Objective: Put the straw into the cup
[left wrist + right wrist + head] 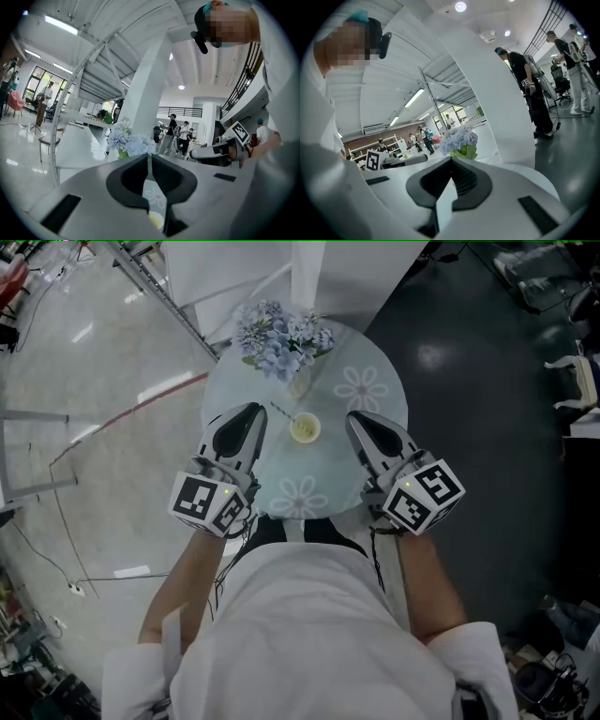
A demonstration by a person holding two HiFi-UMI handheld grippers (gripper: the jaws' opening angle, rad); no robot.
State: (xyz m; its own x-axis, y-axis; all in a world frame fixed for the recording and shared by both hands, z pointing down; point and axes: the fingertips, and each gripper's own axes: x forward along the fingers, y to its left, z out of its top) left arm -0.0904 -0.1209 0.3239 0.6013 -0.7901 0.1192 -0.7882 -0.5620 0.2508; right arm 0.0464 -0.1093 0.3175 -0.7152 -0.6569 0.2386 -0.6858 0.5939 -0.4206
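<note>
Straw (280, 412) looks seated in the cup (305, 428), its free end leaning toward the flowers (281, 338) behind the cup. Left tongs (253, 412) left of the cup, pinched together on nothing. Right tongs (355, 418) right of it, likewise closed and empty. Best now: draw both away wide of the cup, no nudging it on the desk (375, 371).

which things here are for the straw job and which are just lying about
For the job: cup; straw; left gripper; right gripper.

Just there: blue flowers at the far edge; round table with a daisy print, bearing everything.
</note>
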